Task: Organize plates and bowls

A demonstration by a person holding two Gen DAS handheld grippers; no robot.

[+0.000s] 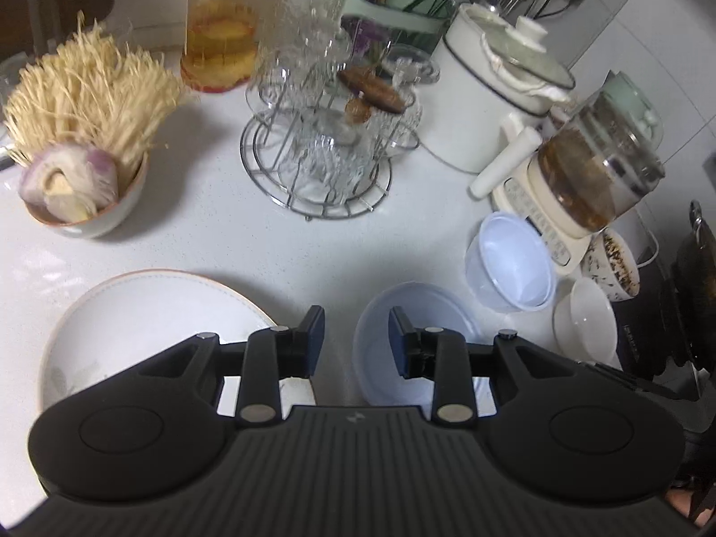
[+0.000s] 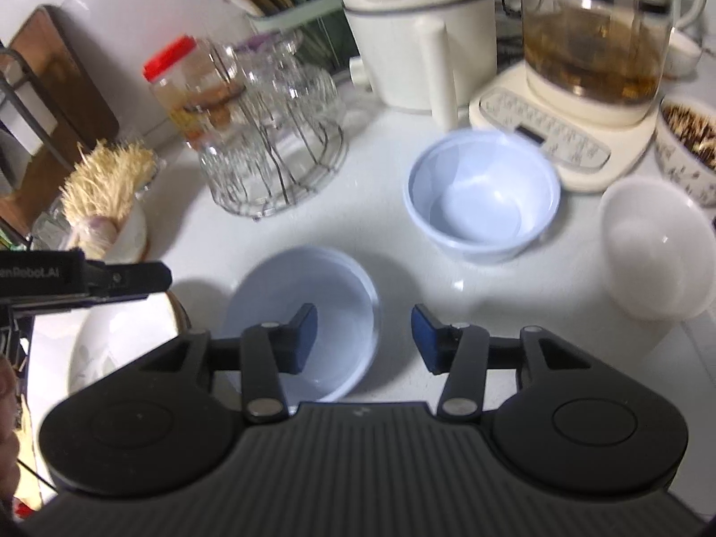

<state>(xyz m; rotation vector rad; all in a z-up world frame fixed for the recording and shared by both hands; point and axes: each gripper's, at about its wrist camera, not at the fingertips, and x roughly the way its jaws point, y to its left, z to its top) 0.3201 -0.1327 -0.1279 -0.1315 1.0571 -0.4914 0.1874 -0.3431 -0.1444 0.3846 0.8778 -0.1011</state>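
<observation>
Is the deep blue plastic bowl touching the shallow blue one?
Apart. The right wrist view shows bare white counter between the deep blue bowl and the shallow blue bowl.

A plate (image 1: 147,322) is lying on the counter (image 1: 215,232), with a shallow bowl (image 2: 308,308) sitting just to its right. Behind that bowl a deeper bowl (image 2: 483,197) is standing in front of a kettle (image 2: 595,44), and a glass rack (image 1: 317,143) is standing behind the plate.
</observation>
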